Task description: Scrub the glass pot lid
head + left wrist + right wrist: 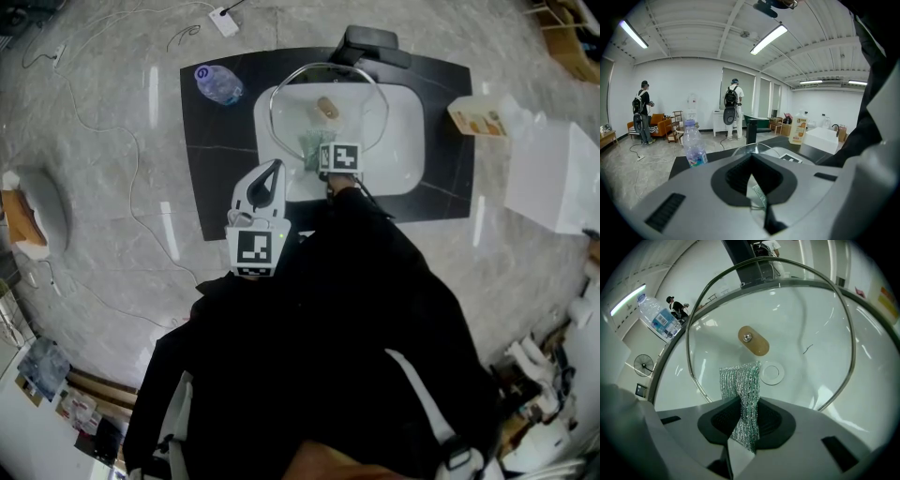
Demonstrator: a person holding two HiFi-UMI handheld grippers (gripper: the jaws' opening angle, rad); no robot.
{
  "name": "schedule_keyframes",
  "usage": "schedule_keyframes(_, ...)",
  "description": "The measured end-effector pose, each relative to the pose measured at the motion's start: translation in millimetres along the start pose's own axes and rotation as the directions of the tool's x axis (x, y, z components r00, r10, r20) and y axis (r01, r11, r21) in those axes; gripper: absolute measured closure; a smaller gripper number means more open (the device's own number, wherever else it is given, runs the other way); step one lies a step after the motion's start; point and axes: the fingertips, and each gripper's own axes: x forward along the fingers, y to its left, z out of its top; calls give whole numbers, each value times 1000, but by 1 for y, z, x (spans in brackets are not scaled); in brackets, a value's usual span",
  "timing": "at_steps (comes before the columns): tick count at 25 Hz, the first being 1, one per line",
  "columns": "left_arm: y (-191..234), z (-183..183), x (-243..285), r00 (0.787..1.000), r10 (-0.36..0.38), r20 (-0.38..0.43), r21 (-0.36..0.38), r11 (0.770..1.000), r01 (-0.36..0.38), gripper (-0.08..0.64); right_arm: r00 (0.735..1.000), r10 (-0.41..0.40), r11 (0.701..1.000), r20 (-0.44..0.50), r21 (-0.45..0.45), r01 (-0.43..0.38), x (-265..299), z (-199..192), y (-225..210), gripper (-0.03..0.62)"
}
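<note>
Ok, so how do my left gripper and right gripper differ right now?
The right gripper has its fingers pinched on a green mesh scrubber. The left gripper has its fingers seemingly closed on the rim of the glass pot lid.
The left gripper points nearly level across the room, while the right gripper points down at the lid.
Both appear shut on something.

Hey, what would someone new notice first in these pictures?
A big glass pot lid with a tan knob sits in the white sink, top centre of the head view. The right gripper hangs over it, its jaws clamped on a glittery green scrubbing pad.
</note>
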Motion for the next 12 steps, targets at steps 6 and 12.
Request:
schedule_keyframes(6,-6,2,3,1000,-15,2,11,1000,15,557,1000,-7,1000,-2,8,7,-2,-1,-10,517)
schedule_keyframes(12,-9,4,5,1000,-19,6,19,1000,19,557,1000,-14,1000,-9,15,14,-4,-2,-20,515)
